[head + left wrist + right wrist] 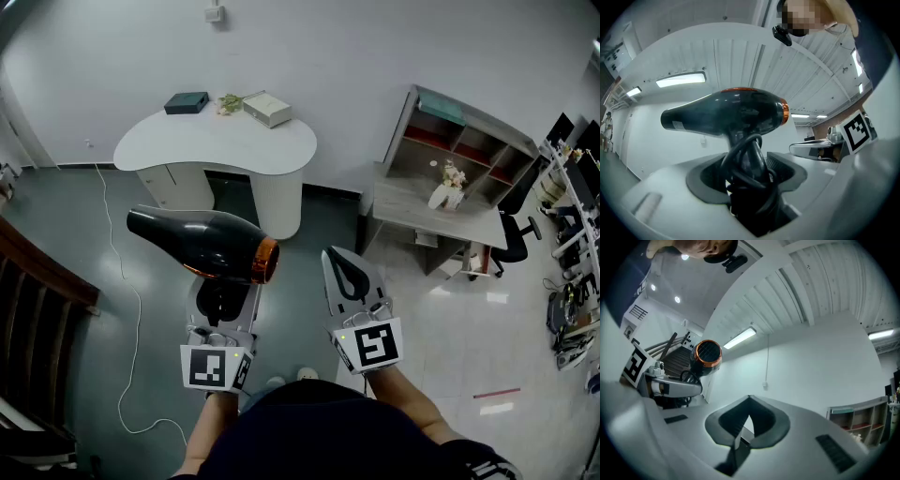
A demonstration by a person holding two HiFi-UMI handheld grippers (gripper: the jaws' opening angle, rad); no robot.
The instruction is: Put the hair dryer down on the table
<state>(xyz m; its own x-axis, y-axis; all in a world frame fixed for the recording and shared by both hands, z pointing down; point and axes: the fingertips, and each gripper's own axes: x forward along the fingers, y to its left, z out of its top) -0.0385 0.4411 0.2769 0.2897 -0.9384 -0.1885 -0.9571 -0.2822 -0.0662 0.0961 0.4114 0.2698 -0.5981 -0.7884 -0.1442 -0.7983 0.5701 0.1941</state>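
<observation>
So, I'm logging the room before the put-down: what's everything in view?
black hair dryer with orange ring: one, black, held above the floor
curved white table: one, white, against the far wall
dark green box: one, on the table, left
pale flat box: one, beige, on the table, right
dried sprig: one, tan, between the boxes
grey shelf desk: one, right
white cable: one, on the floor, left
left gripper: white, shut on the dryer's handle
right gripper: white, shut, empty
</observation>
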